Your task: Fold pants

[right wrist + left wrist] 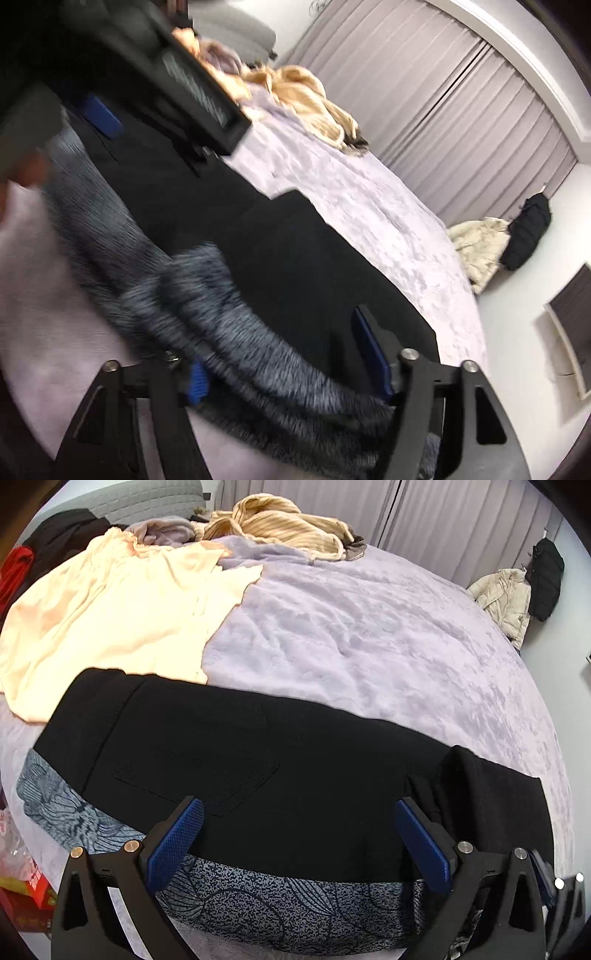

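Black pants (280, 768) lie stretched across the near part of a lilac bed cover (369, 635), on top of a blue-grey patterned garment (258, 901). A back pocket shows on them. My left gripper (299, 834) is open, its blue pads (177, 842) wide apart just above the pants' near edge, holding nothing. In the right wrist view the pants (280, 258) and the patterned garment (251, 343) run between the wide-open fingers of my right gripper (291, 358); the view is blurred. The left gripper's body (166, 62) fills the upper left there.
A cream garment (122, 605) lies at the bed's far left, touching the pants' far corner. A striped tan sweater (280, 524) and grey clothes are heaped at the head. Coats (517, 590) lie by the wall on the right. Curtains (443, 110) hang behind.
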{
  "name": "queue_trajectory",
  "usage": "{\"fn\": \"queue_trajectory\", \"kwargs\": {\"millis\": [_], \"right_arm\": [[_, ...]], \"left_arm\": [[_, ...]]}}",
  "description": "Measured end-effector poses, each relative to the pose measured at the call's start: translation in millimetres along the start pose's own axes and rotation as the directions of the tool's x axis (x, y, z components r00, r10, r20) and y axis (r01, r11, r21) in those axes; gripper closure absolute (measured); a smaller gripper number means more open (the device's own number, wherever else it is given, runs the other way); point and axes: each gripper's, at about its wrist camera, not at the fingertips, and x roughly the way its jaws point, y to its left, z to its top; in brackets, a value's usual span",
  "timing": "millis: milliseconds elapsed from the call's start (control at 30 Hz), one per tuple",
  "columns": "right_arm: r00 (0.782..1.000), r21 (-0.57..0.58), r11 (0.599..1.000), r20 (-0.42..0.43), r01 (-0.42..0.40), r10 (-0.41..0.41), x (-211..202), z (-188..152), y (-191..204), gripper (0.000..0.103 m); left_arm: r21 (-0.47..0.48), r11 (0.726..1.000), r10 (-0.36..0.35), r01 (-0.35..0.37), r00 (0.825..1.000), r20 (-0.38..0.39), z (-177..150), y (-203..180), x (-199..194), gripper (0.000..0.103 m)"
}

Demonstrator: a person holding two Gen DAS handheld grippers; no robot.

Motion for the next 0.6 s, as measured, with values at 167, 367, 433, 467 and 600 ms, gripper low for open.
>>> {"fn": "queue_trajectory", "kwargs": {"millis": [167,367,433,467,600], "right_arm": [[0.986,0.229,0.962,0.109,-0.149,0.127,-54,-28,-64,0.019],[1.0,0.285,0.958,-0.016,0.009,-0.005,-50,-94,-103,0.019],[0.992,0.25,0.964,-0.1,0.094,-0.07,-34,-112,-101,0.019],[0.989,0.247,0.962,-0.114,0.117,-0.091,-28,-114,-99,0.019],[0.972,0.283,0.934,-0.151,0.217,-0.18,-6,-124,-113,0.019]], "left_arm": [[0.102,0.991,-0.093,0.092,0.996,0.011,-4,-37,-20,0.0],[0.189,0.957,-0.218,0.22,0.975,-0.032,-16,-93,-30,0.0],[0.216,0.949,-0.219,0.228,0.973,-0.067,-24,-112,-22,0.0],[0.232,0.945,-0.216,0.23,0.973,-0.083,-29,-121,-16,0.0],[0.242,0.945,-0.196,0.219,0.974,-0.115,-40,-137,9,0.0]]}}
